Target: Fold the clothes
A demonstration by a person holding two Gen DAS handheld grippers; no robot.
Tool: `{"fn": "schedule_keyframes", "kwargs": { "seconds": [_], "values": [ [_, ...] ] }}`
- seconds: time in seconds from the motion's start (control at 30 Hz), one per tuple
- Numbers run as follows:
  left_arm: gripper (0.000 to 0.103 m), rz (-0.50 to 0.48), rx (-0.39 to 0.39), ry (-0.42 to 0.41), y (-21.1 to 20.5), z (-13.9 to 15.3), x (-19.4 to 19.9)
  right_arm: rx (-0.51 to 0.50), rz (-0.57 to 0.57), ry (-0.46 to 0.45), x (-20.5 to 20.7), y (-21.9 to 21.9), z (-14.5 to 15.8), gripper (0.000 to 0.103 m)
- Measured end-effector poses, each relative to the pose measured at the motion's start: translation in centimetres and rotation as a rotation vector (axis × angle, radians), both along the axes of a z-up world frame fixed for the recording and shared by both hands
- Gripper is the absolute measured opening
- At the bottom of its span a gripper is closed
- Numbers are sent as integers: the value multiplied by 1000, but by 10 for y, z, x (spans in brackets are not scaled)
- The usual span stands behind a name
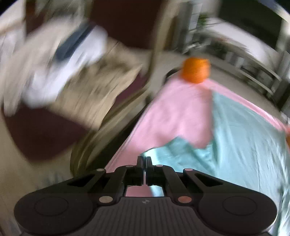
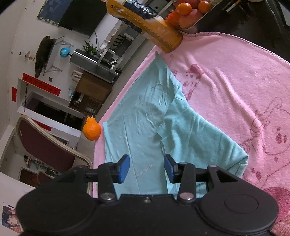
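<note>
A teal shirt (image 2: 145,118) lies spread on a pink blanket (image 2: 235,81), with one side folded over. My right gripper (image 2: 146,167) hovers just above the shirt's near part. It is open, and its blue pads (image 2: 124,168) are apart and hold nothing. The left wrist view is blurred. There my left gripper (image 1: 144,159) is shut, and its black fingers pinch the near edge of the teal shirt (image 1: 244,145), which is drawn up to the tips over the pink blanket (image 1: 172,109).
An orange (image 2: 92,129) sits at the blanket's left edge, also seen as the orange (image 1: 195,69). A yellow package (image 2: 154,29) and a fruit tray (image 2: 190,12) stand at the far end. A maroon chair (image 2: 45,141) is beside the table; another chair holds piled clothes (image 1: 54,72).
</note>
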State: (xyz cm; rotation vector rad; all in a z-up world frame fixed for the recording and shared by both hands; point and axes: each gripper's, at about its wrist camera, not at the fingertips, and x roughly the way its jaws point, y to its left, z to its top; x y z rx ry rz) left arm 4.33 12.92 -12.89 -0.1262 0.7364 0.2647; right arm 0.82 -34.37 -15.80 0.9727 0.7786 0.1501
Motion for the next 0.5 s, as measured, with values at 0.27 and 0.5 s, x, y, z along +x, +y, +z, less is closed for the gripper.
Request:
{"fn": "schedule_keyframes", "kwargs": {
  "seconds": [0.27, 0.5],
  "values": [
    [0, -542, 402, -71, -163, -5, -25, 56, -29, -5, -6, -15, -3, 41],
    [18, -789, 595, 72, -200, -62, -66, 109, -26, 13, -7, -22, -10, 49]
  ]
}}
